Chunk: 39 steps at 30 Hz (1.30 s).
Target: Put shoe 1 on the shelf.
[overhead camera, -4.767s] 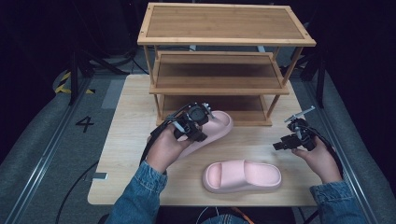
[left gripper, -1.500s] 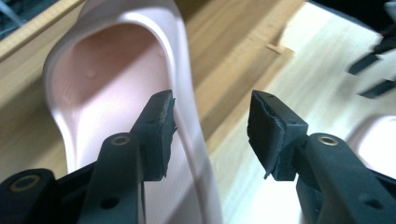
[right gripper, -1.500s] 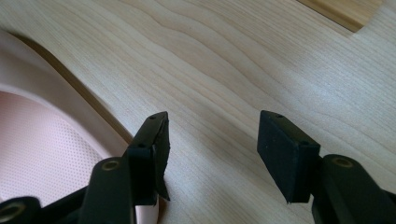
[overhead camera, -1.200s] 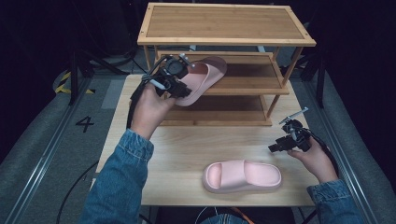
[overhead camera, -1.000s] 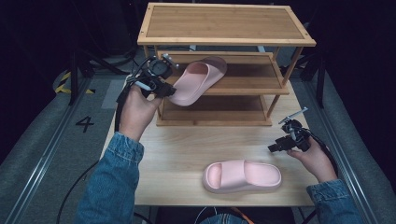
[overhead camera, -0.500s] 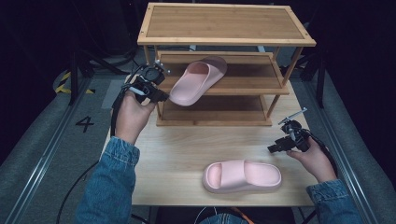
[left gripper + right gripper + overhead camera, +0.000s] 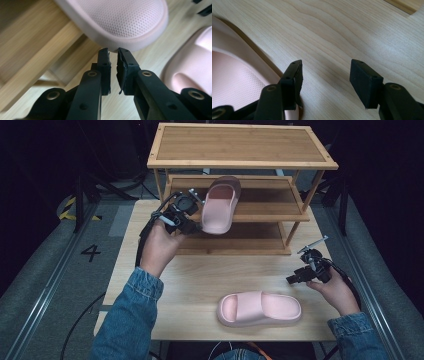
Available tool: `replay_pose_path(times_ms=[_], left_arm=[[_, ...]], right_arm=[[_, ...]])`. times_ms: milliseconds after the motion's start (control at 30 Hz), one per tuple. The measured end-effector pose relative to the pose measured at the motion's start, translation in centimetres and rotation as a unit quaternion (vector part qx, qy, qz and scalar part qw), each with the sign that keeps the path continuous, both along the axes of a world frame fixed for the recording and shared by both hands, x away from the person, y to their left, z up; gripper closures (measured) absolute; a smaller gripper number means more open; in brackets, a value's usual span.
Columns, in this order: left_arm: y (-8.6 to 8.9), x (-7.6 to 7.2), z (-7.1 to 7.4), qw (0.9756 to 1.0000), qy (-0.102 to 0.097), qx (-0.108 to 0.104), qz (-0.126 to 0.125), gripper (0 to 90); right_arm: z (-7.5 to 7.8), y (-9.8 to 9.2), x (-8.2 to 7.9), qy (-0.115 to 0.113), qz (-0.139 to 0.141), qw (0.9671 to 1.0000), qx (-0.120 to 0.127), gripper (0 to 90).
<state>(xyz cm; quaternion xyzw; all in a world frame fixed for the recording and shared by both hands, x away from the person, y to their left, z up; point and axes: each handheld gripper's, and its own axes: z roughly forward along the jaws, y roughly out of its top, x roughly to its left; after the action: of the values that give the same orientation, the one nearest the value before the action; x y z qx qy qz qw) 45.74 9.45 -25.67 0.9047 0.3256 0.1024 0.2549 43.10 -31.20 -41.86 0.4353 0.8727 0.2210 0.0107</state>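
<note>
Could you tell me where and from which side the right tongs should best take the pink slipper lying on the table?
Probably at the heel rim of the slipper: it lies flat, sole down, heel toward the open right tongs, and the thin raised edge there suits a narrow bite. Come in low from the right, along the table, one jaw above the footbed and one under the sole.

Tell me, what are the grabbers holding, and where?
The left gripper pinches the pink slipper by its heel rim, at the shoe rack. The right gripper is open, holding nothing.
</note>
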Motion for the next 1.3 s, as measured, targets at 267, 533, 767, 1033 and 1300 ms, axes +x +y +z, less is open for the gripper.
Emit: replay_pose_path(times_ms=[267,533,767,1033,1300], left_arm=[[-2.1,-1.3,0.3,0.9995,0.002,-0.003,-0.031,79.2],[-4.5,-1.8,0.3,0.9975,0.009,0.001,-0.07,78.2],[-5.5,-0.2,0.1,0.9974,0.014,-0.005,-0.071,79.2],[-5.9,2.2,-0.1,0.9984,0.015,-0.015,-0.052,73.0],[-5.3,3.6,-0.2,0.998,0.025,-0.03,-0.049,70.0]], right_arm=[[0.1,-0.1,-0.1,-0.002,0.0,1.0,0.001,44.6],[0.2,0.2,-0.3,-0.003,0.004,1.0,-0.001,44.7],[0.2,-0.3,-0.5,0.0,-0.003,1.0,0.001,44.8],[0.4,-0.7,-1.0,-0.003,-0.007,1.0,0.002,44.7],[0.5,-1.0,-1.1,-0.004,-0.01,0.9999,0.004,44.8]])
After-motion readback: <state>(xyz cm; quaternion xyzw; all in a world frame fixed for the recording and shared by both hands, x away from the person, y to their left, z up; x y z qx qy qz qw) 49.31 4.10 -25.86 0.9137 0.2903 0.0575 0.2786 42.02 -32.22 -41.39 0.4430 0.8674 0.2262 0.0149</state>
